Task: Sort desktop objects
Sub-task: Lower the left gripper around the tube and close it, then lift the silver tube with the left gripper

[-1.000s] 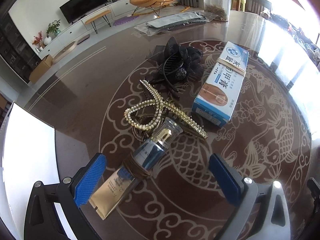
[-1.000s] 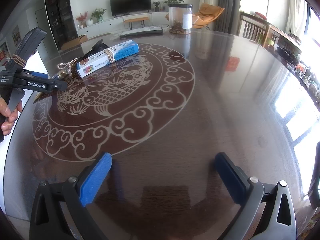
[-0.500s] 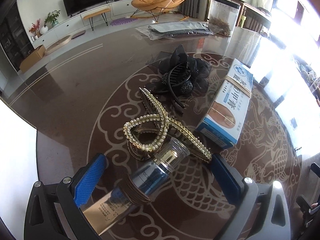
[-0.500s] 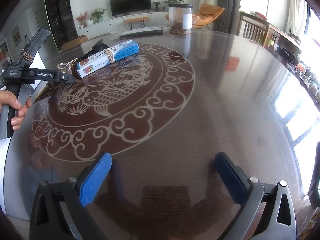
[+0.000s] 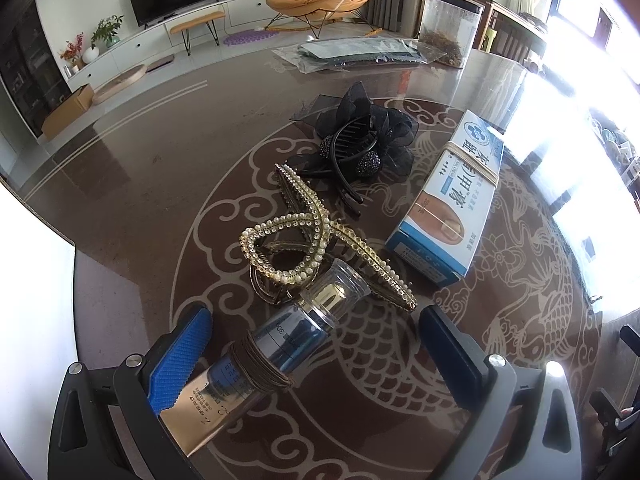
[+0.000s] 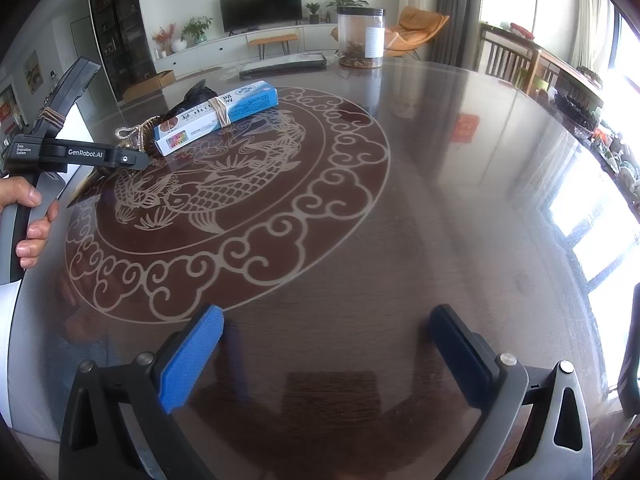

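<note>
left wrist view: the left gripper (image 5: 316, 344) is spread wide over the round dark table (image 5: 152, 168), its blue-padded left finger (image 5: 180, 358) and dark right finger (image 5: 448, 352) on either side of a cosmetic tube (image 5: 264, 352) with a clear cap, not touching it as far as i can tell. a brown hair tie (image 5: 260, 368) is wound around the tube's middle. the tube's cap end lies against the pearl hair clip (image 5: 316, 236), which sits just beyond the tube. past the clip is a black bow hair clip (image 5: 368, 140), and to the right of the tube lies a blue and white ointment box (image 5: 452, 196) with rubber bands around it. far beyond, near the table's edge, are a plastic-wrapped flat package (image 5: 360, 50) and a clear jar (image 5: 450, 20).

right wrist view: the right gripper (image 6: 324, 352) hangs wide apart over bare table (image 6: 440, 200), holding nothing. well to the left of it, a hand (image 6: 28, 220) grips the handle of the left gripper (image 6: 76, 154), whose front reaches towards the ointment box (image 6: 216, 114) and pearl hair clip (image 6: 134, 132). the clear jar (image 6: 360, 36) stands at the far edge.
</note>
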`<state>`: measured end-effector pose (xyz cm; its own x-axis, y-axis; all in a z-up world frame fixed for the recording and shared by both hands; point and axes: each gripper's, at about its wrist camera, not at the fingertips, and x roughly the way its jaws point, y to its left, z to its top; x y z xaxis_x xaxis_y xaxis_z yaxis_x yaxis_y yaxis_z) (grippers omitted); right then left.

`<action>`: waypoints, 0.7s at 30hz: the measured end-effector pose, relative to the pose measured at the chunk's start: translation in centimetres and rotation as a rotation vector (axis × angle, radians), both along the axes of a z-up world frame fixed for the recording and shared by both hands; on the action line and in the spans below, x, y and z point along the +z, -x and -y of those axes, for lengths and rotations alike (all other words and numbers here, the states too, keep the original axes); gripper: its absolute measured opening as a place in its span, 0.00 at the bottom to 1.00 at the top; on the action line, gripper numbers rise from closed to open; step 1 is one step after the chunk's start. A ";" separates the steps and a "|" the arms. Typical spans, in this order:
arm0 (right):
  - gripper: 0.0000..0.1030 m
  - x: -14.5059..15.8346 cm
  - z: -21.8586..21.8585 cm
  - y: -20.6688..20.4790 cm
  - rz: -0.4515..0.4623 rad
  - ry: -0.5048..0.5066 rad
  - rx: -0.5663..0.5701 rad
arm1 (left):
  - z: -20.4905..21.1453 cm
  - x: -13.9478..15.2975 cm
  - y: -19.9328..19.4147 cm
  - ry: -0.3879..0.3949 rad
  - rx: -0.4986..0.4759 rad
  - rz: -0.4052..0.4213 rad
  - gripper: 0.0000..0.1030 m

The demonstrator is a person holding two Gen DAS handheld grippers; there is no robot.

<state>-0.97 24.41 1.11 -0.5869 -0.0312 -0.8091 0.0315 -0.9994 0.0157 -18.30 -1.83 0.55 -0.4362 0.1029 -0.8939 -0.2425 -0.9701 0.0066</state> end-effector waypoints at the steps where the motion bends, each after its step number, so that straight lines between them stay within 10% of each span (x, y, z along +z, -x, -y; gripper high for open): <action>1: 1.00 0.0 0.0 0.0 0.000 0.001 0.000 | 0.0 0.0 -0.1 -0.001 -0.002 -0.005 1.00; 11: 1.00 0.0 0.0 0.0 0.000 0.001 0.000 | 0.0 0.1 -0.4 0.000 -0.007 -0.006 0.99; 21: 1.00 0.0 0.0 0.0 0.000 0.001 0.000 | -0.4 1.1 -2.6 -0.010 0.009 -0.055 0.56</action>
